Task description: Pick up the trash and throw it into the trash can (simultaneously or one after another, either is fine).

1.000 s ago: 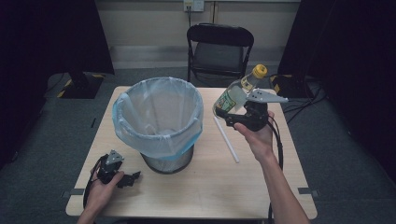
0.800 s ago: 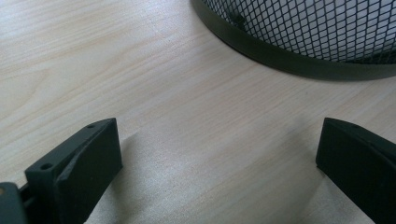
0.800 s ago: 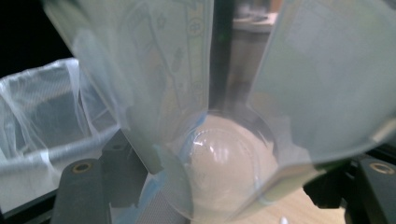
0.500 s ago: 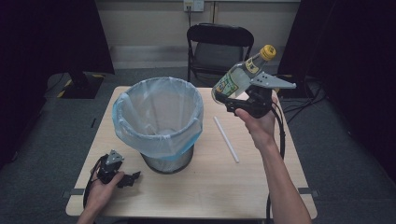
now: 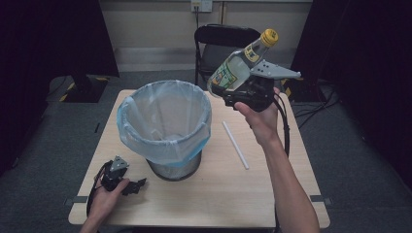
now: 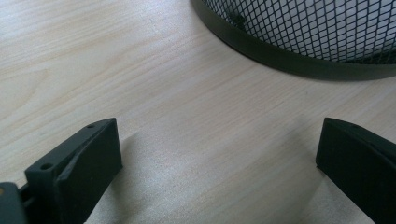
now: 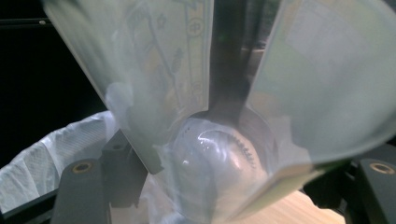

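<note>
Above the wooden table (image 5: 204,199), right tongs (image 5: 232,94) pinch a clear, seemingly plastic bottle (image 5: 238,65); left tongs (image 5: 137,185) spread.

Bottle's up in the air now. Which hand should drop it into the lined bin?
Right. The right gripper already clamps the bottle in the air beside the bin rim. The left gripper rests open and empty on the table by the bin's base.

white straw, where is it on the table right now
In the high view the white straw lies flat on the table, on the person's right side, between the lined trash bin and the raised right forearm, below the held bottle.
</note>
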The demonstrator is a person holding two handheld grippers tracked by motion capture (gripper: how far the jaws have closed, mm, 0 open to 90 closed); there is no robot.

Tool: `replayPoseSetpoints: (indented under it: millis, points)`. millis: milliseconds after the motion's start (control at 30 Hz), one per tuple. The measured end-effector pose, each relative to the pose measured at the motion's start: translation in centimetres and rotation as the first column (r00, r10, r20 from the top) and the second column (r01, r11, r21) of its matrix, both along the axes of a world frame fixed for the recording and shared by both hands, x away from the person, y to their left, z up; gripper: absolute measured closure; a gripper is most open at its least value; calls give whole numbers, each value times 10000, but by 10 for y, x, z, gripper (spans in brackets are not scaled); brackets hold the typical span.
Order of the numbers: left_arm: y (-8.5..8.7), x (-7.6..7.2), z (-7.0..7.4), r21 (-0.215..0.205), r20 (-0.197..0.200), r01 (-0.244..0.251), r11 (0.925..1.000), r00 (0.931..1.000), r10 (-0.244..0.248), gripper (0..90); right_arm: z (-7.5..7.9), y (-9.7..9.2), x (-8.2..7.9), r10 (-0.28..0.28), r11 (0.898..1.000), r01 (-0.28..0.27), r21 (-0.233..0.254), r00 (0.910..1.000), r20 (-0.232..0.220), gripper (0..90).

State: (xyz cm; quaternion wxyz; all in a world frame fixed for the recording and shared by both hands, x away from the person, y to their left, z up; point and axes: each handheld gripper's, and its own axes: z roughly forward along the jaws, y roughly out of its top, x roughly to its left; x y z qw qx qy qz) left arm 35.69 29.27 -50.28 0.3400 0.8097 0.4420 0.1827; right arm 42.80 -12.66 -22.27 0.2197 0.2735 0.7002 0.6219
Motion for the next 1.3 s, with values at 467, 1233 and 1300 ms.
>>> replayPoseSetpoints:
  millis: [467,1233,1300]
  points:
    - [0,0,0,-2,11,0,10000,10000,0,0,11,47,0,1210,9924,-1208,-220,9926,105,284]
    - [0,0,0,1,2,1,10000,10000,-1,0,-6,93,7,2298,9656,-2395,-1013,9682,-991,259]
    - [0,0,0,0,9,3,10000,10000,-3,0,-10,96,8,2269,9656,-2376,-1059,9684,-1039,272]
